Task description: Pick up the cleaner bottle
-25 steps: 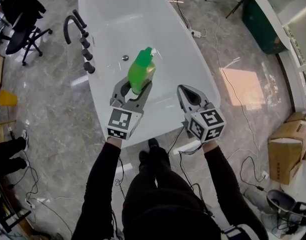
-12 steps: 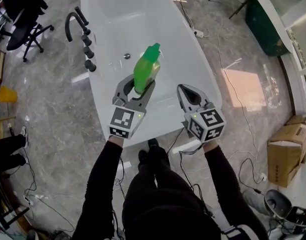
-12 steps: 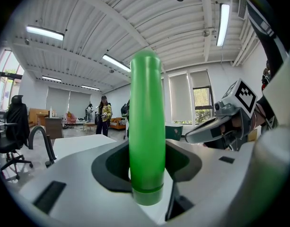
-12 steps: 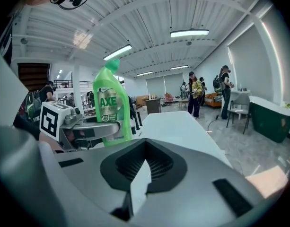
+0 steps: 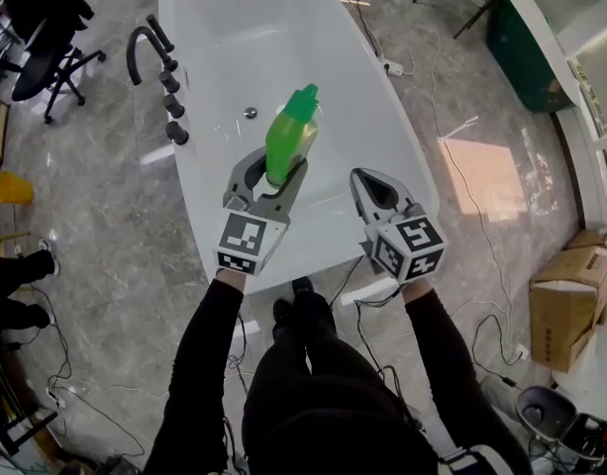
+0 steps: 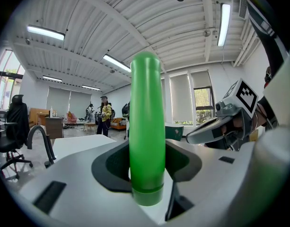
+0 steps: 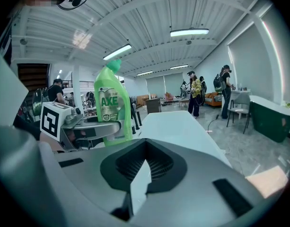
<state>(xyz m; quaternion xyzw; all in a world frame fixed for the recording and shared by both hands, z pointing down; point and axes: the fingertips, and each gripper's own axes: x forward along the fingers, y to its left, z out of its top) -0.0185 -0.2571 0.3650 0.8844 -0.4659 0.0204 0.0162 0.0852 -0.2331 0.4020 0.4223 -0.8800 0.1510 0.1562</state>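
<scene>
Slightly shifted bottle [image 5: 289,139] between left fingers [image 5: 241,176].

One green bottle [image 5: 288,139], two grippers, namely one left gripper [image 5: 276,166] and one right gripper [image 5: 365,175], one white bathtub [image 5: 283,28], one black faucet [image 5: 138,49], one drain [image 5: 251,113], two cardboard boxes [image 5: 565,305], one yellow container [image 5: 14,192], one power strip [image 5: 389,66]
</scene>
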